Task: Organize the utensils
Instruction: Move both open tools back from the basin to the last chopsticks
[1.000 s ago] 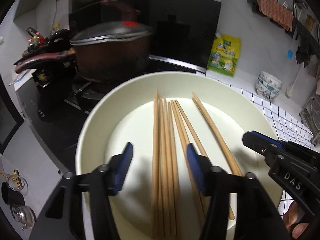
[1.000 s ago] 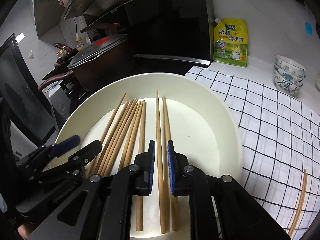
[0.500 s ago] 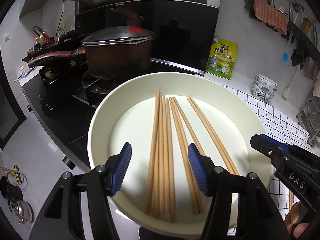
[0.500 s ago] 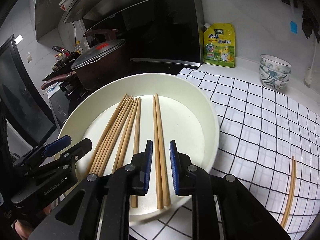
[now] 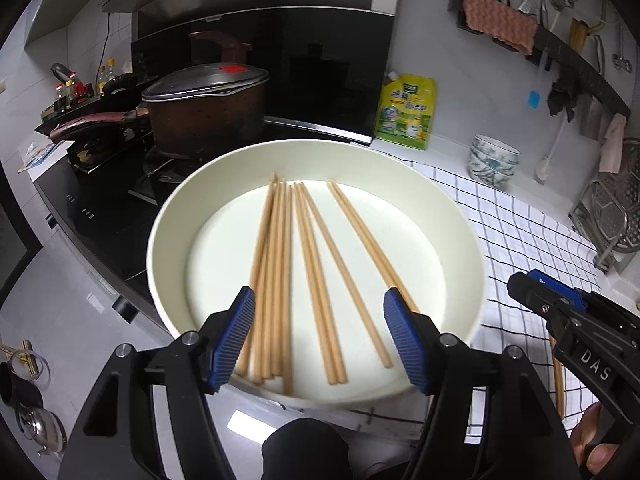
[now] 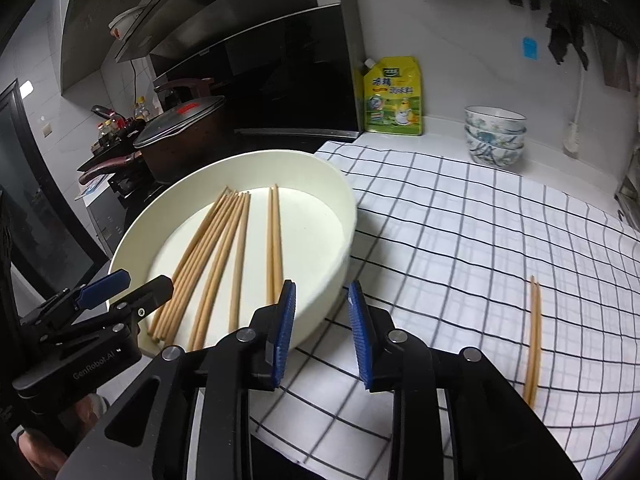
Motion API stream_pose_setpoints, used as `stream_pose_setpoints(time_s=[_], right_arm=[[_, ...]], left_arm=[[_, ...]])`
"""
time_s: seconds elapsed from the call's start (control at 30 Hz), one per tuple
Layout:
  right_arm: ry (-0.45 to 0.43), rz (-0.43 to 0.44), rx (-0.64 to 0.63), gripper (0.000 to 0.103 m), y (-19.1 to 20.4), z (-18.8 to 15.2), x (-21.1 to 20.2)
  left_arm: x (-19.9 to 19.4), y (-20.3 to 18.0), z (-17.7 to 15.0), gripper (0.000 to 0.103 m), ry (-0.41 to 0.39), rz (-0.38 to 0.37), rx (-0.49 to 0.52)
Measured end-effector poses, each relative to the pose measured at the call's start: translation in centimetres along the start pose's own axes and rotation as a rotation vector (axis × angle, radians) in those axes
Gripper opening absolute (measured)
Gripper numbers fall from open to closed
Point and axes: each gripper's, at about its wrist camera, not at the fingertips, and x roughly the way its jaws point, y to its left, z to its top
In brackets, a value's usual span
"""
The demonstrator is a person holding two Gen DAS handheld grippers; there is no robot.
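Right gripper (image 6: 321, 332) jaws opening, empty, nearer than left gripper (image 5: 319, 334); loose chopstick pair (image 6: 534, 336) lies rightward on surface, long axis pointing away.

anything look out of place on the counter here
Yes: a pair of chopsticks lies loose on the checked cloth, apart from the other chopsticks gathered in the cream dish.

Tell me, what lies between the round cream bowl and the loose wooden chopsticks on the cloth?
Only bare black-and-white checked cloth, in the right wrist view, between bowl and chopsticks.
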Motion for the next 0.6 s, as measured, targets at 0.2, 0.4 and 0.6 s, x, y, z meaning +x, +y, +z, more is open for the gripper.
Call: stream_pose_setpoints(time_s=[0.2, 0.4, 0.6], right_arm=[[-0.012, -0.042, 0.032, 0.036, -2.3, -1.7, -1.8], [-0.023, -0.079, 0.083, 0.044, -5.1, -3.6, -3.6], [-0.023, -0.131, 0.122, 0.054, -7.6, -5.7, -5.1]], left_arm=[[-0.9, -2.1, -0.8, 0.075, -0.003, -0.03, 0.02], [-1.4, -4.6, -1.9, 0.084, 0.008, -0.062, 0.05], [-2.1, -7.0, -3.3, 0.089, 0.009, -0.089, 0.09]])
